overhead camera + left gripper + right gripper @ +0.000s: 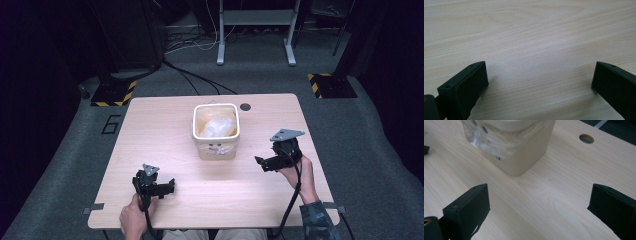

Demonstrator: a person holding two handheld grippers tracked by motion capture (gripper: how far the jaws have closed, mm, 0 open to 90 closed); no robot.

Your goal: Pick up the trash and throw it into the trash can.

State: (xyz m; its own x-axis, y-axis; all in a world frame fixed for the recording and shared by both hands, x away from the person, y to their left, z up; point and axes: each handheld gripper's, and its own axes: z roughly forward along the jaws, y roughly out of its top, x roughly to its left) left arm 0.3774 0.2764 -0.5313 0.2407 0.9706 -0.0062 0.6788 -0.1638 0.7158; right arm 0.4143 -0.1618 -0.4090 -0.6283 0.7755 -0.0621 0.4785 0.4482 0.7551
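Nearest the person, the left gripper [170, 186] rests low over the bare table [150, 130], jaws spread wide and holding nothing, seemingly parked while idle; the right gripper [259, 162] hangs further up at the right, likewise released and empty, aimed toward the bin [216, 148]. Beyond both, mid-table, the cream bin stands upright, lined with a clear bag [218, 127] whose edge folds over its rim, probably to keep the liner in place.
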